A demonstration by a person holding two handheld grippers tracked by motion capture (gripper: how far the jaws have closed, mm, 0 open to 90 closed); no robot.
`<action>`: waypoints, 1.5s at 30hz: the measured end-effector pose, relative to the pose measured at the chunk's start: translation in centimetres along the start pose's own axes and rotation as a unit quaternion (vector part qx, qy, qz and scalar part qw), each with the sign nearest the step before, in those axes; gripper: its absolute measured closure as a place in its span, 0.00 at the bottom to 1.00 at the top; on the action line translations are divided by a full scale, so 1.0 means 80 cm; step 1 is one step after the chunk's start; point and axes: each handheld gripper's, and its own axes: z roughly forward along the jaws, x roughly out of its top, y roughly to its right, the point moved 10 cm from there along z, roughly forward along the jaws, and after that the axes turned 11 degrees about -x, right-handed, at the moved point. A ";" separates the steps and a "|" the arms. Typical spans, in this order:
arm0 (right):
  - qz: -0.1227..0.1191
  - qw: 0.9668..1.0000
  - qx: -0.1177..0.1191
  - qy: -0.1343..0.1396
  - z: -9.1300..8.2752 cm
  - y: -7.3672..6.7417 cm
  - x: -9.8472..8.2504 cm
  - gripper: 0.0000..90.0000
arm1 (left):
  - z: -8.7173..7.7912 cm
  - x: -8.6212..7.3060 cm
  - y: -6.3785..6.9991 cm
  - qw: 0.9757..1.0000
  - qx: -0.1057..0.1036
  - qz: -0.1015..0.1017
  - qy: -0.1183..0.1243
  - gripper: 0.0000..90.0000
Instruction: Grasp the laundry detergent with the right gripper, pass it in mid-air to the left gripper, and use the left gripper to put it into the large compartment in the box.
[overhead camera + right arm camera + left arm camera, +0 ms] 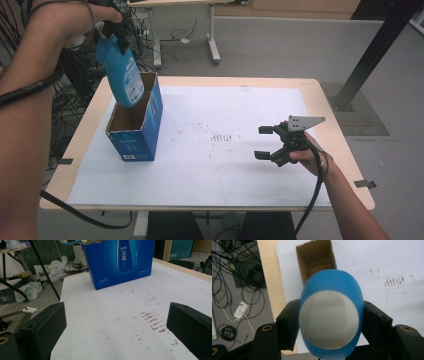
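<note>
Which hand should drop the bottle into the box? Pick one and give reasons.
Left. The left gripper already clamps the bottle right above the open box. The right gripper sits open and empty, far across the table.

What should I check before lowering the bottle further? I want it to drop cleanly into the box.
1. Left gripper shut on the blue bottle: ok.
2. Blue box open on top, upright: ok.
3. Bottle base over the opening: ok, base at the rim.
4. Bottle upright: not ok, it tilts.
5. Right gripper open, well away from the box: ok.
6. Box interior free: cannot tell.
</note>
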 end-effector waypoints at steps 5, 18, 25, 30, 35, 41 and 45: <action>0.000 1.000 0.001 -0.001 0.002 -0.001 -0.001 0.03 | 0.016 -0.002 -0.005 1.000 0.005 -0.005 -0.011 0.42; 0.000 1.000 0.001 -0.004 0.002 -0.002 -0.003 0.03 | 0.053 -0.008 -0.010 0.999 0.003 -0.010 -0.040 0.42; 0.000 1.000 -0.001 -0.002 0.000 -0.001 -0.002 0.03 | 0.074 -0.012 -0.015 0.998 -0.004 -0.014 -0.058 0.42; 0.000 1.000 -0.001 -0.002 0.000 -0.001 -0.003 0.03 | 0.089 -0.016 -0.018 0.998 -0.002 -0.015 -0.069 0.42; 0.000 1.000 -0.002 -0.002 -0.001 0.000 -0.003 0.03 | 0.103 -0.020 -0.021 0.997 0.000 -0.018 -0.079 0.42; 0.001 1.000 -0.002 -0.002 -0.001 -0.001 -0.003 0.03 | 0.117 -0.024 -0.027 0.996 0.000 -0.024 -0.088 0.42; 0.001 1.000 -0.002 -0.002 -0.001 -0.001 -0.003 0.03 | 0.125 -0.026 -0.030 0.995 -0.001 -0.027 -0.093 0.42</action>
